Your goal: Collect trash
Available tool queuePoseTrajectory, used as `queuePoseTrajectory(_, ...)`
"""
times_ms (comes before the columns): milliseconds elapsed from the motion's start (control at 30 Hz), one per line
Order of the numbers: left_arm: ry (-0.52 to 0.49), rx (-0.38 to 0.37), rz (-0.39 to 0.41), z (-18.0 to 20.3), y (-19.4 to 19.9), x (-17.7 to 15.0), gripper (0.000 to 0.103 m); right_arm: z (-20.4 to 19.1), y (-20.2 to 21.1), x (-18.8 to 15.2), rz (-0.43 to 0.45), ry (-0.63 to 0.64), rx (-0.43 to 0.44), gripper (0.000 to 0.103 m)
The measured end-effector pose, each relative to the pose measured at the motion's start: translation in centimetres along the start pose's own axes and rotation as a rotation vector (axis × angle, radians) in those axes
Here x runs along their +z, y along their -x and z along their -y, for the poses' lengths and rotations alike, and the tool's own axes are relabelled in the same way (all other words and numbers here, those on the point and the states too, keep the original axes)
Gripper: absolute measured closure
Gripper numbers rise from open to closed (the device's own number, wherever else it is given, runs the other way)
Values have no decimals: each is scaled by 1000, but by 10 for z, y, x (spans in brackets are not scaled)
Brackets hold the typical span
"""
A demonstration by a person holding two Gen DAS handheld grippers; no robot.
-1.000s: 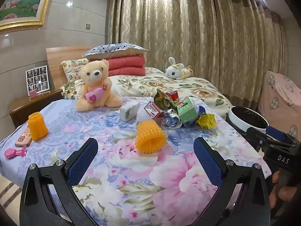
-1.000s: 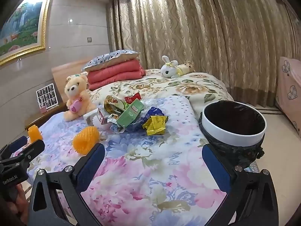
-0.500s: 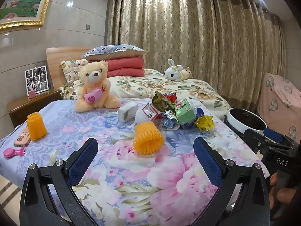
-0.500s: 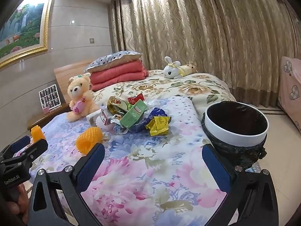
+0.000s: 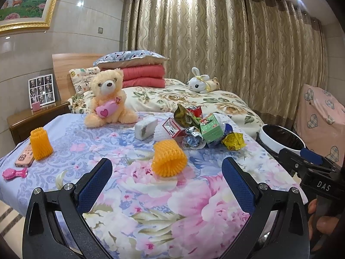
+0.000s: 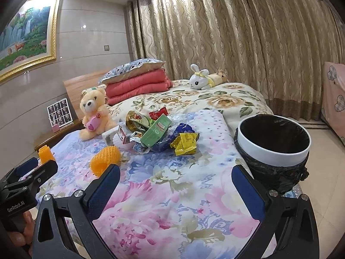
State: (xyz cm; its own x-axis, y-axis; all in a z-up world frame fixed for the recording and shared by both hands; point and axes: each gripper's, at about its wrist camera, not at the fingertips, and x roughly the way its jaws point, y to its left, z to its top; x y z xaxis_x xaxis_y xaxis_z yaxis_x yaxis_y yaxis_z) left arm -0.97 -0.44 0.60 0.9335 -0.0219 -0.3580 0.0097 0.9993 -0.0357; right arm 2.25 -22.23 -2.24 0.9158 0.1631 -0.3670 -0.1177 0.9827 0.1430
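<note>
Both of your tools are spread wide and carry nothing: the left tool hangs over the near part of the flowered table, and the right tool does the same from the bin side. The trash you are after sits in a heap of wrappers toward the far middle of the table, with a yellow packet at its nearest right edge and a green carton lying tilted on top. An orange foam net sleeve lies on its side almost straight ahead of the left tool, its open mouth turned toward you, so its long axis runs away from you and slightly left. It looks like the left tool's nearest piece. The lined bin stands just off the table's right edge, next to the right tool, so that hand seems better placed for the yellow packet and the drop. A second sleeve stands upright far left, beside a phone.
</note>
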Motion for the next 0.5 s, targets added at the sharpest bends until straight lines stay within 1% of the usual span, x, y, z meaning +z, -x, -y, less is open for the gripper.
queuePoseTrajectory(500, -1, -8, -7, 2, -2, -2, 0, 0, -1, -2, -4, -7, 12, 0)
